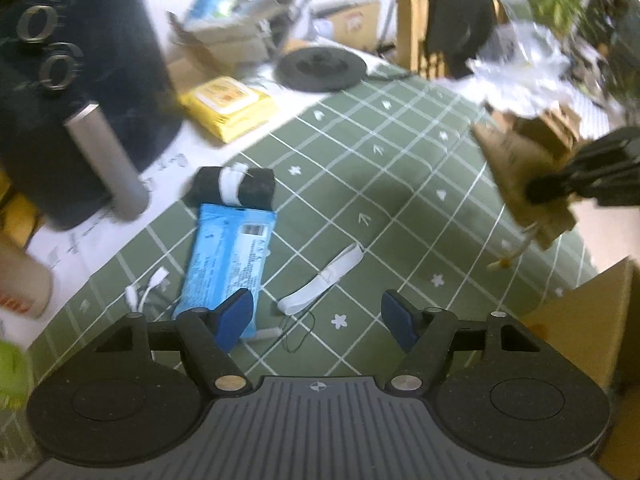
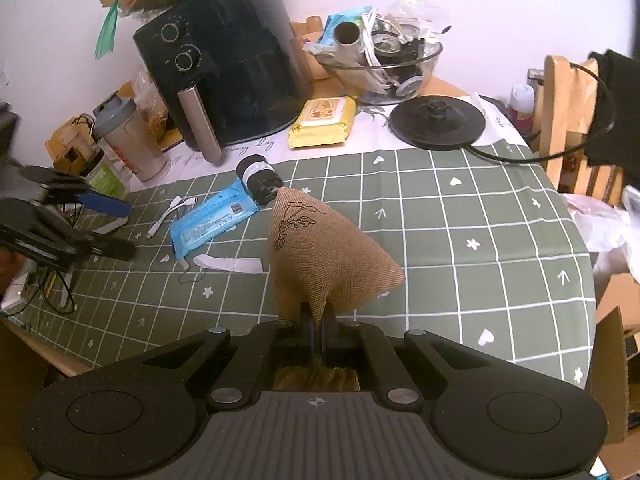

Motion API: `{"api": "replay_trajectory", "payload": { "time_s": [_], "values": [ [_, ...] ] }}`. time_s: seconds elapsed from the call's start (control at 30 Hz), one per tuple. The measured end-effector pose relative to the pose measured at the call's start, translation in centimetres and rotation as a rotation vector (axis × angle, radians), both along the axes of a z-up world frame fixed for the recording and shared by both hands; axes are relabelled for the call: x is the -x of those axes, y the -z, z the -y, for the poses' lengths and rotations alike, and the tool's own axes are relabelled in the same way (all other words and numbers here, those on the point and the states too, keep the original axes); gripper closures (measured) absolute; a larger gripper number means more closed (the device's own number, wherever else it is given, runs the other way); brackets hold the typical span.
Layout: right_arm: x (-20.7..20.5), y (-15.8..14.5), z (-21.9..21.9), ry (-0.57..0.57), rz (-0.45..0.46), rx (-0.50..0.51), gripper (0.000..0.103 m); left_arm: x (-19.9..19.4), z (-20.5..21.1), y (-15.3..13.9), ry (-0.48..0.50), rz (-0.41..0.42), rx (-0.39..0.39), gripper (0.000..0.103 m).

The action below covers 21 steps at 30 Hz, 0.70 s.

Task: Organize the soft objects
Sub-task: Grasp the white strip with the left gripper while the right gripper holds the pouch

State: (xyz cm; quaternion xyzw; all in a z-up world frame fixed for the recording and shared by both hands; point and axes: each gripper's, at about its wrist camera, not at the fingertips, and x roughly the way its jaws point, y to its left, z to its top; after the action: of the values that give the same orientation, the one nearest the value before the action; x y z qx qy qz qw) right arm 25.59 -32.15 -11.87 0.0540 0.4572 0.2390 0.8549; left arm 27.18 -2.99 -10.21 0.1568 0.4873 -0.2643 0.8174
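The right hand-held gripper [image 2: 316, 330] is closed on a coarse woven brown burlap pouch [image 2: 320, 256], cone-shaped, held above the table [image 2: 460, 216]. The left hand-held gripper [image 1: 316, 312] is wide, nothing between its blue pads. Near it: glossy blue wipes pack [image 1: 228, 264], flat white strap [image 1: 320, 280], black fabric roll w/ white band [image 1: 236, 186]. Glass bowl [image 2: 384, 76] holds cables, a tube, etc.

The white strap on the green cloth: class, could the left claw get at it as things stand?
Probably yes: the left claw is open and empty above the white strap, with nothing covering it; the blue packet lies beside it.
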Motion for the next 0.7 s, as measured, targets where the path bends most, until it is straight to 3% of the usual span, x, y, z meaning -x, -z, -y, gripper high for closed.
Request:
{"api": "replay_trajectory", "payload": {
  "time_s": [0.2,0.33,0.47,0.5,0.6,0.7],
  "values": [
    [0.8,0.1,0.9,0.026,-0.006,-0.007,0.097,-1.7,1.3,3.5,0.091,-0.017,-0.042,0.047],
    [1.3,0.2,1.5,0.044,-0.013,-0.012,0.097,-2.4,2.1,5.7,0.147,-0.007,-0.076,0.049],
    [1.9,0.3,1.9,0.055,-0.016,-0.018,0.097,-3.1,2.6,7.6,0.155,-0.022,-0.094,0.054],
    [2.0,0.3,2.0,0.058,-0.017,-0.019,0.097,-3.2,2.7,8.0,0.158,-0.031,-0.091,0.061],
    [2.3,0.4,2.4,0.066,-0.019,-0.024,0.097,-3.3,2.9,8.2,0.162,-0.028,-0.071,0.069],
    [2.7,0.4,2.7,0.076,-0.02,-0.027,0.097,-3.2,3.2,8.0,0.172,-0.028,-0.082,0.086]
  ]
}}
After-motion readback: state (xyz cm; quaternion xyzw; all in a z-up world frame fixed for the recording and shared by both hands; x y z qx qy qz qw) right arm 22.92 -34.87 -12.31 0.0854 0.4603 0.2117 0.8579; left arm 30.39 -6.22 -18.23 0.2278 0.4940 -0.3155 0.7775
